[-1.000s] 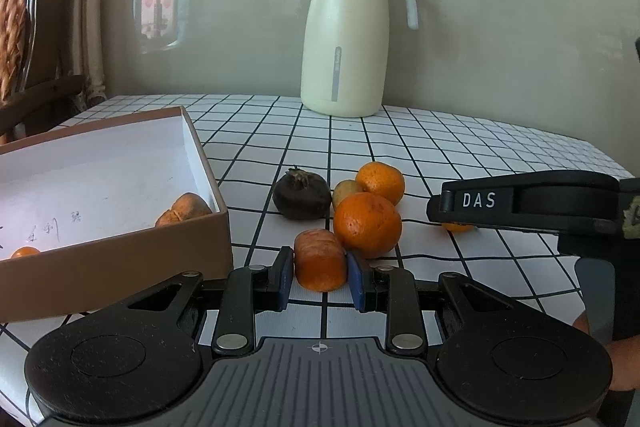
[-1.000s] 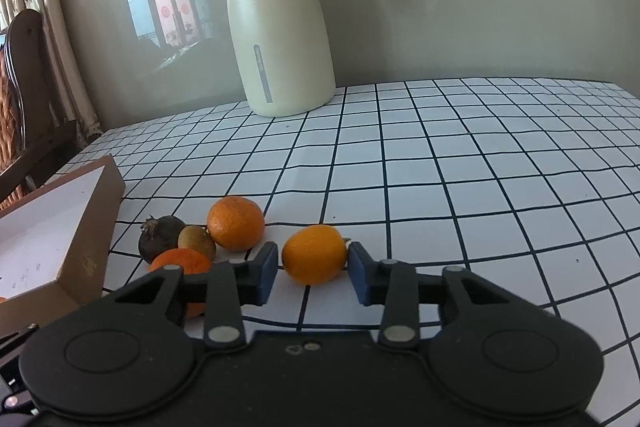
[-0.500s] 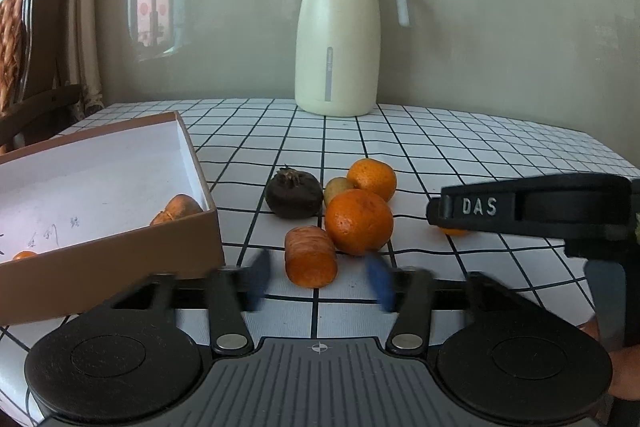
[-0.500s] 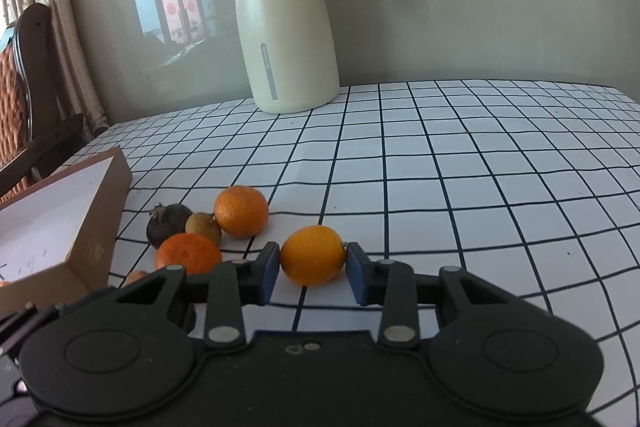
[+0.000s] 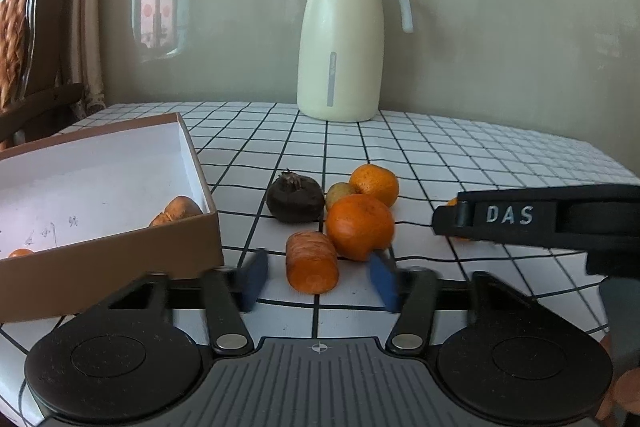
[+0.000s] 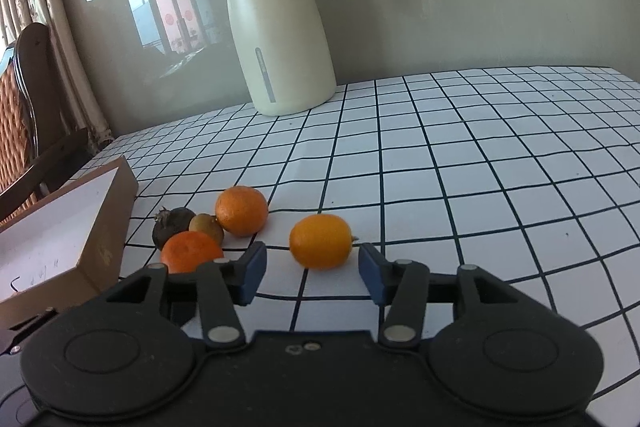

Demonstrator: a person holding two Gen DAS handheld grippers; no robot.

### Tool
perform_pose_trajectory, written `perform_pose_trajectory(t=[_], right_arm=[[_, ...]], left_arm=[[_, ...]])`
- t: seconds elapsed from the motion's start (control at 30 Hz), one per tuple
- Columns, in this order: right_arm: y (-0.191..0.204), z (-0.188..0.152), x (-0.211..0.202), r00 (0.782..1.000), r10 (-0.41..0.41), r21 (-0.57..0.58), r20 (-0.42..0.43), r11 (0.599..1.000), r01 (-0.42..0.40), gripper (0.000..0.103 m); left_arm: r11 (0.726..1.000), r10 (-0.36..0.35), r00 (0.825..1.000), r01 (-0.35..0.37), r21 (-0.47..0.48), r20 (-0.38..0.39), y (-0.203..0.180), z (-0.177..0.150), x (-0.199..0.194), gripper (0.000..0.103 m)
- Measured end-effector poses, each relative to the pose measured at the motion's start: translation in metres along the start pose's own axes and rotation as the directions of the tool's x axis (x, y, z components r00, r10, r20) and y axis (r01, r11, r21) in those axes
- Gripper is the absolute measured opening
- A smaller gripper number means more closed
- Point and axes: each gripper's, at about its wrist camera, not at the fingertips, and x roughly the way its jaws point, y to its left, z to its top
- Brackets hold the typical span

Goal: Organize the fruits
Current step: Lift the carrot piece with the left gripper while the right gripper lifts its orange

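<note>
My left gripper [image 5: 318, 277] is open, its jaws wide on either side of a carrot piece [image 5: 312, 261] that lies on the checked tablecloth, not touching it. Behind the carrot are an orange [image 5: 359, 227], a dark fruit [image 5: 295, 198], a small green-brown fruit [image 5: 339, 194] and a second orange [image 5: 374, 184]. My right gripper [image 6: 312, 275] is open around a yellow-orange fruit [image 6: 321, 241] resting on the cloth. The brown cardboard box [image 5: 120, 251] at left holds a carrot piece [image 5: 176, 211] and a small orange fruit [image 5: 20, 253].
A cream thermos jug [image 5: 342, 39] stands at the back of the table near the wall. The right gripper's body [image 5: 552, 219] reaches in from the right of the left wrist view. A wooden chair [image 5: 36, 43] stands past the table's left edge.
Both grippers opened: the left let go of the carrot piece, the right let go of the yellow-orange fruit. Both drew back slightly; the fruits stay on the cloth.
</note>
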Motion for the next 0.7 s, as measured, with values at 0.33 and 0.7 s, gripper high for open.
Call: perform_pose_trajectory(t=[0.33, 0.7], right_arm=[[0.002, 0.010, 0.010, 1.000, 0.000, 0.009, 0.015, 1.000, 0.000, 0.052], [0.006, 0.011, 0.020, 1.000, -0.025, -0.012, 0.008, 1.000, 0.025, 0.027]], left_arm=[[1.000, 0.003, 1.000, -0.003, 0.019, -0.004, -0.001, 0.001, 0.000, 0.028], [1.000, -0.003, 1.000, 0.003, 0.020, -0.003, 0.000, 0.001, 0.000, 0.028]])
